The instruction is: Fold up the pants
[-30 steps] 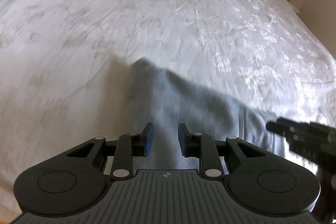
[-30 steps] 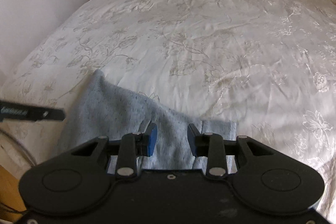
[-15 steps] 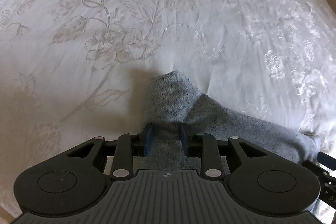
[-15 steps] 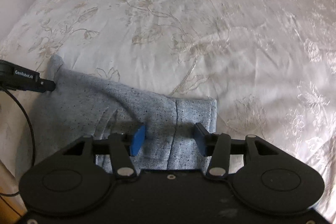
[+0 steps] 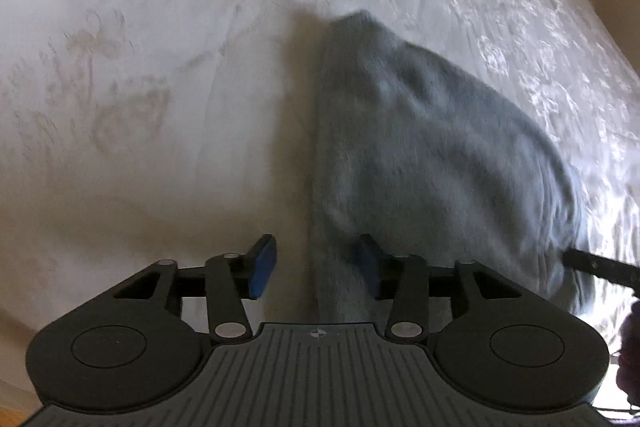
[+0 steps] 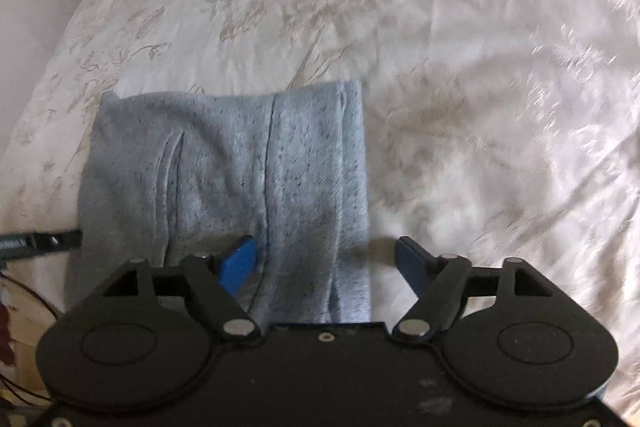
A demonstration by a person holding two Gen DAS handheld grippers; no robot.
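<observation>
1. The pants (image 6: 224, 183), a grey-blue knit, are lying folded on the white embroidered bedspread (image 6: 460, 47), close to the near edge of the bed. In the right wrist view they are forming a roughly rectangular stack with a seam running down its middle.
2. The left gripper (image 5: 316, 263) is pointing steeply down at the left edge of the stack. Its jaws have just been opening and are now standing apart; a strip of cloth is lying between them, but the pads are not pressing on it. The view is blurred.
3. The right gripper (image 6: 326, 265) is doing the same at the stack's right edge. Its jaws have just been opening, wider than the left's; the cloth's edge is sitting between them with a clear gap at the right pad.
4. Judgement: both claws are letting go together so the folded layer is dropping flat without being dragged askew.
5. Judgement: this fold is looking laid down; any further fold or smoothing is not yet begun.
</observation>
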